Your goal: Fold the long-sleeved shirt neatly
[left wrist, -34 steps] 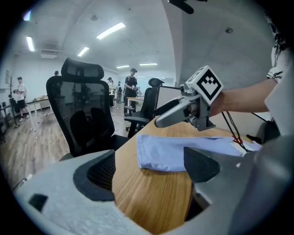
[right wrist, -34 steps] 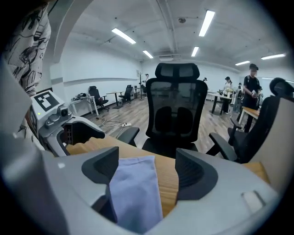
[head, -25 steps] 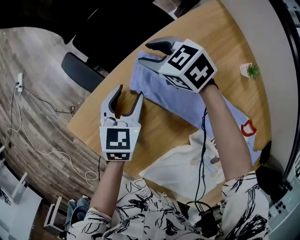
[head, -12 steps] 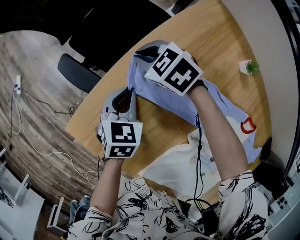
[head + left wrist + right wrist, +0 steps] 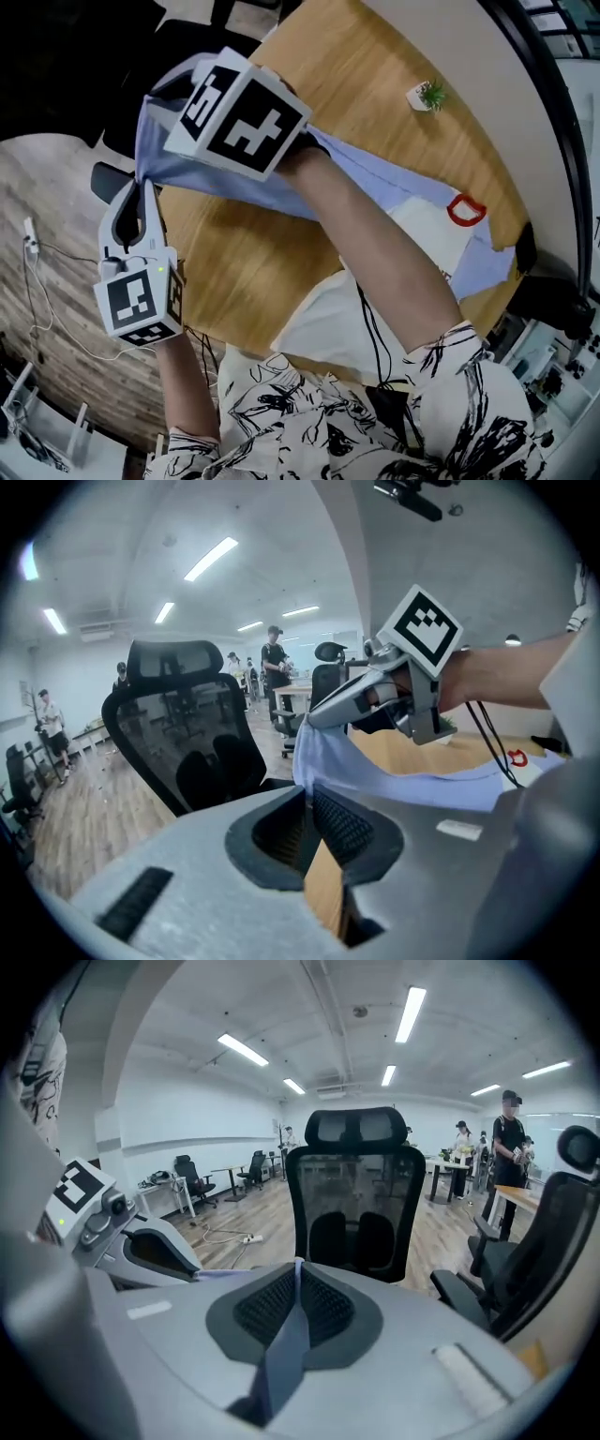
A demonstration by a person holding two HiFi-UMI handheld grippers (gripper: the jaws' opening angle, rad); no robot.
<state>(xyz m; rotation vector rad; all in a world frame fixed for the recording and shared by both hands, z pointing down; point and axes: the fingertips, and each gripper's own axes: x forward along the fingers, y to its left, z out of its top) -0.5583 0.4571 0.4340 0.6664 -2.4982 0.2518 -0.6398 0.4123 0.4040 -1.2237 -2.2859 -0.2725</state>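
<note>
Cloth is pinched in both of your grippers. Your left gripper [image 5: 142, 190], low at the left of the head view, has just been closing its jaws. In the left gripper view they stand almost together on a corner of the light blue long-sleeved shirt [image 5: 375, 183], with a thin fold of fabric caught between the ribbed pads [image 5: 342, 822]. Your right gripper [image 5: 159, 92], at the upper left of the head view, has its jaws pressed together on another part of the same edge. The right gripper view shows a narrow strip of blue running down between its pads.

The stretch of shirt between your two grippers is raised off the wooden table [image 5: 375, 66] and pulled fairly taut. The rest trails to the right across the tabletop. Its far end, which carries a red mark [image 5: 466, 208], lies flat at the right of the frame.

A white cloth [image 5: 328, 323] lies on the table just beside the shirt, under your right forearm. A small potted plant [image 5: 427, 94] stands well apart at the upper right. A black mesh office chair [image 5: 352, 1194] fills the middle of the right gripper view beyond the jaws.
</note>
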